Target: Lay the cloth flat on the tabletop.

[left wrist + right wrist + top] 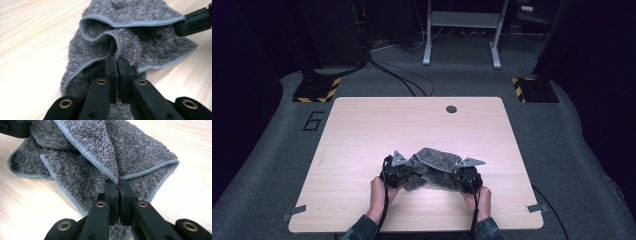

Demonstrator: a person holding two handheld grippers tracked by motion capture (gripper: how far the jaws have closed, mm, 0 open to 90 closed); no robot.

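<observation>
Left claw is clamped tight on the grey towel, jaws pressed together with a fold of hemmed edge pinched right at their tips, in the lower middle of the left gripper view. Right claw is doing the same on its side: jaws closed on a gathered corner where two hems meet, lower middle of the right gripper view.

In the high view the towel sits bunched in the lower centre of the frame, on the near part of the pale wooden surface, humped up between the two claws. Left claw is at its left end, right claw at its right end, a hand behind each.

So here's the relation that matters: the cloth's long axis runs left to right across the frame, straight from one claw to the other, and the slack is all piled in the middle. Each claw has its own end, neither nearer than the other. My read is that the next move is a spread, claws drawing apart along that same line to pull the bunch flat.
</observation>
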